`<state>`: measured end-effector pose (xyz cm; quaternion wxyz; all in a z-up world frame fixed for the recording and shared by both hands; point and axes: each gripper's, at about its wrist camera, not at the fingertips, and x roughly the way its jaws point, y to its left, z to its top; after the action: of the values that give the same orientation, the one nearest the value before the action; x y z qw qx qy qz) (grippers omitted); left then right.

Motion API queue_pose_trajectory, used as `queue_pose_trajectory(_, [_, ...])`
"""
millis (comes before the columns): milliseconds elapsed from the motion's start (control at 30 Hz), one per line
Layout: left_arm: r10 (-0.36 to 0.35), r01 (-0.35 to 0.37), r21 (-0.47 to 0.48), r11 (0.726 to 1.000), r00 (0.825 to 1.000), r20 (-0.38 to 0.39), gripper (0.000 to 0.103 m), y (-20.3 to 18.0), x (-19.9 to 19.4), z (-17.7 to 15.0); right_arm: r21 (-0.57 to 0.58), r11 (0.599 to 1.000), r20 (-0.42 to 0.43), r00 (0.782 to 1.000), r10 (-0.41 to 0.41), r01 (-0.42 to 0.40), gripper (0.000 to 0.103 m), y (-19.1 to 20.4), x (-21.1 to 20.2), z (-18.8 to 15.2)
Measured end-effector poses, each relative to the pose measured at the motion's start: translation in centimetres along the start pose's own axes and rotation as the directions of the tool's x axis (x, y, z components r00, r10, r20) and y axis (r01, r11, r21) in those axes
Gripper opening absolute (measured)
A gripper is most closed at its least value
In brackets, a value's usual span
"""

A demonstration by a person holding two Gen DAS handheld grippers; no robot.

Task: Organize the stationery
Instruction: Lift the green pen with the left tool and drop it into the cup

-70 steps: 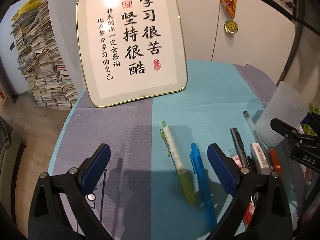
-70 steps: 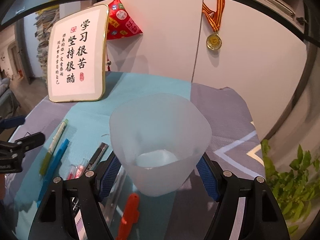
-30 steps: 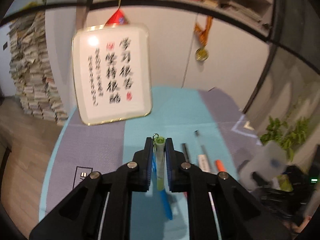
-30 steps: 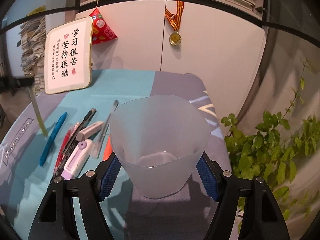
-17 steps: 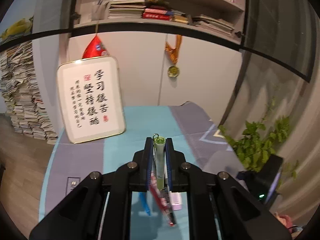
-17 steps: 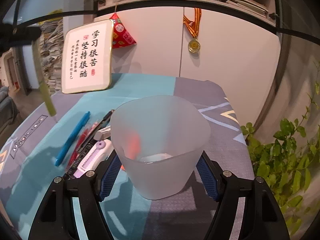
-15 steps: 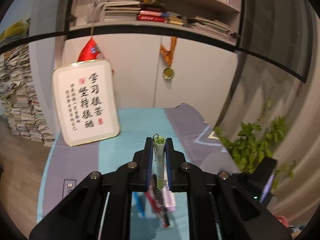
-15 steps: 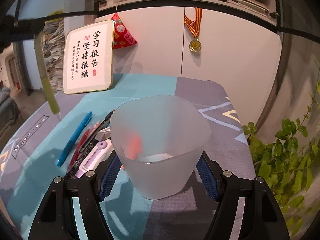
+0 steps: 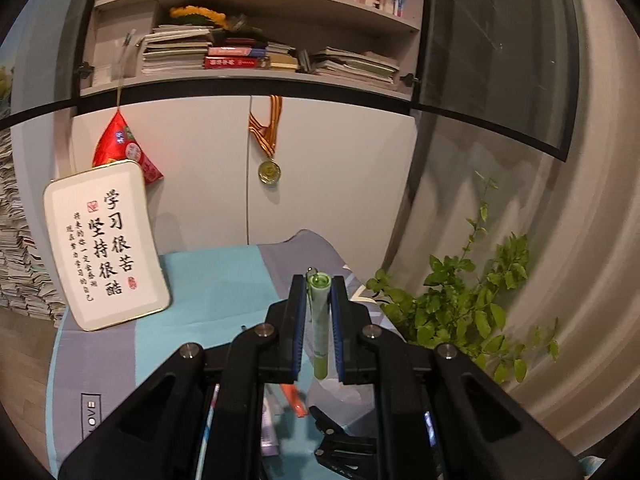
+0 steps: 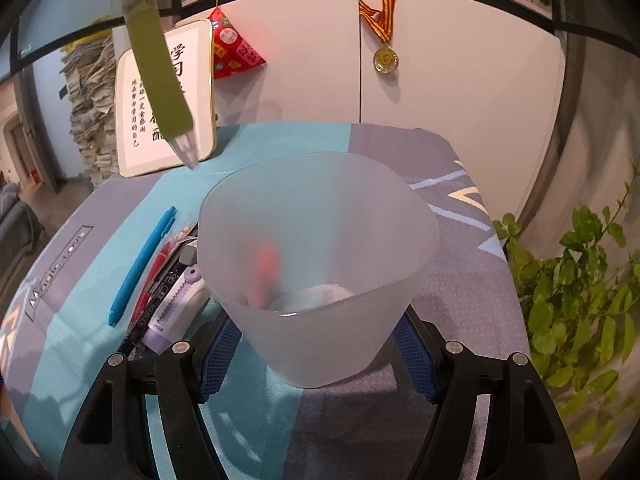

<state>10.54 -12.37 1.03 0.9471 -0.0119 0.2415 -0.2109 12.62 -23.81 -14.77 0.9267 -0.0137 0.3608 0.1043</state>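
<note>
Calligraphy plaque (image 9: 105, 246), medal (image 9: 269, 171), plant (image 9: 460, 312)

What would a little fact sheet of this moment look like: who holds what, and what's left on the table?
left gripper: shut on green pen, tip pointing down, raised above the cup
right gripper: holds frosted plastic cup
cup contents: cannot tell
on the tablecloth: blue pen, red pen, purple correction tape
behind: calligraphy plaque

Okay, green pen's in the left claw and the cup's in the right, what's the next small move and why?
Probably carry the green pen a little further over the frosted cup, then lower it in. Its clear tip hangs above and left of the rim, not yet over the opening, and the right claw holds the cup upright.
</note>
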Motion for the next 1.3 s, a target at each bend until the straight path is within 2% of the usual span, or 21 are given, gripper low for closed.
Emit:
queue_pose_trajectory(133, [-0.021,0.021,-0.002,1.0,1.0,-0.019,0.01,-0.4,0.6,-0.3,0.004,1.0,-0.01,1.0,0.008,-0.008,0.073,0.0,0.1,0.1])
queue_pose_trajectory(300, [-0.01,0.01,0.033,0.999,1.0,-0.016,0.01,-1.0,0.9,-0.5,-0.023,1.0,-0.005,1.0,0.003,-0.003,0.073,0.7,0.0,0.0])
queue_pose_trajectory(633, [-0.011,0.014,0.042,0.999,0.996,-0.083,0.01,-1.1,2.1,-1.7,-0.021,1.0,-0.012,1.0,0.005,-0.006,0.073,0.6,0.1,0.1])
queue_pose_trajectory(933, [-0.022,0.026,0.018,1.0,0.983,-0.184,0.01,-0.8,3.8,-3.3,-0.017,1.0,-0.012,1.0,0.007,-0.007,0.073,0.6,0.2,0.1])
queue_pose_trajectory(1167, [-0.017,0.022,0.027,0.999,0.981,-0.191,0.011,-0.9,3.5,-3.5,-0.017,1.0,-0.013,1.0,0.007,-0.007,0.073,0.6,0.1,0.1])
queue_pose_trajectory(1267, [-0.023,0.026,0.016,1.0,0.981,-0.194,0.022,-0.7,3.3,-3.4,-0.016,1.0,-0.013,1.0,0.007,-0.007,0.073,0.6,0.1,0.0])
queue_pose_trajectory(1300, [-0.022,0.024,0.013,1.0,0.981,-0.19,0.031,-0.6,3.1,-3.3,-0.017,1.0,-0.013,1.0,0.007,-0.007,0.073,0.6,0.1,0.1])
